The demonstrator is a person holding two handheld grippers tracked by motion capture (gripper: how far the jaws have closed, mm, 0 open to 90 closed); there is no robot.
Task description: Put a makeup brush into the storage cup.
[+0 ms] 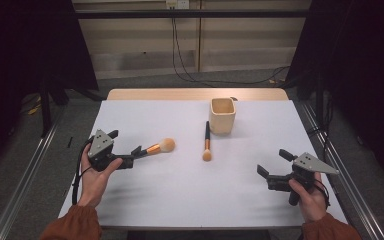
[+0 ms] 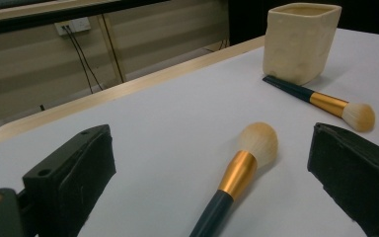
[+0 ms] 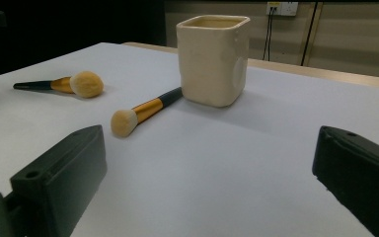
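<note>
1. The left gripper point(image 1: 136, 151) is resting low at the left side of the table point(image 1: 145, 195), its jaws standing wide apart and clamping nothing.
2. A makeup brush point(image 1: 156, 148) is lying flat on the table with its dark handle running in between those jaws; in the left gripper view the handle point(image 2: 212, 215) is passing up the gap, nearer the right-hand jaw, and the fluffy head point(image 2: 259, 140) is sitting just past the jaw tips. Neither jaw is touching it.
3. A second brush point(image 1: 207, 142) is lying near the table's middle, head toward the person, its handle end reaching just beside the cup point(image 1: 222, 115).
4. The cream cup is standing upright toward the far edge.
5. The right gripper point(image 1: 273, 164) is hovering at the right side, well apart from both brushes, its jaws spread wide with bare table between them.
</note>
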